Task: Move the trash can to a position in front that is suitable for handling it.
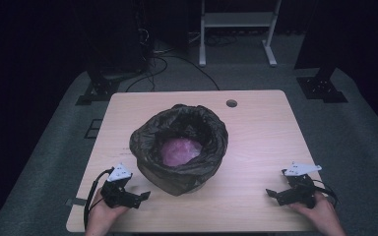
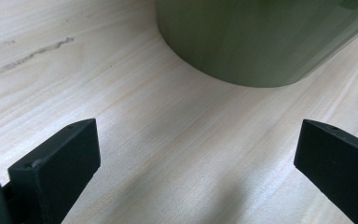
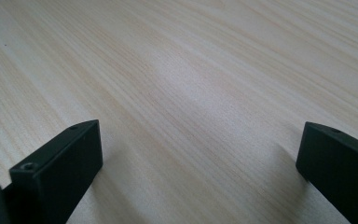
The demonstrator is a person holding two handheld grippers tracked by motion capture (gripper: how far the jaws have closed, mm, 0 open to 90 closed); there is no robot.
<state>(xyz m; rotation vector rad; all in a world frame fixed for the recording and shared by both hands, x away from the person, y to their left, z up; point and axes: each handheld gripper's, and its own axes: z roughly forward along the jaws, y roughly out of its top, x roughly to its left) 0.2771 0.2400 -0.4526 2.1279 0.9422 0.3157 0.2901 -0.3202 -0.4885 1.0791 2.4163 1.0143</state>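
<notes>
While the high view is looking down on the bench (image 1: 256, 147), a bin (image 1: 179, 147) lined with a black bag (image 1: 211, 132) is sitting near the middle, slightly left of centre. Bag rim is folding out over the bin wall; something pink (image 1: 179, 150) is lying at the bottom, too blurred to identify. Left hand-held gripper (image 1: 145, 195) is resting on the near left of the bench, jaws pointing right toward the bin's near side, just beside it, not touching. A hand (image 1: 103, 214) is gripping it from the near edge. Right hand-held gripper (image 1: 270, 193) is sitting on the near right, jaws pointing left, well apart from the bin, with the other hand (image 1: 320, 211) wrapping its rear. A round cable hole (image 1: 232, 103) is showing at the far edge of the bench.

Left gripper view: left hand-held gripper (image 2: 196, 149) is standing wide open, nothing between the jaws, just bare wood. Olive-green bin wall (image 2: 261, 42) is rising ahead, beyond the jaw tips, a gap of bench between. A faint dark scuff (image 2: 32, 56) is running across the wood at far left.

Right gripper view: right hand-held gripper (image 3: 198, 151) is also gaping wide, holding nothing. Jaws are hovering low over plain wood grain (image 3: 191, 70), their shadows falling on it.
</notes>
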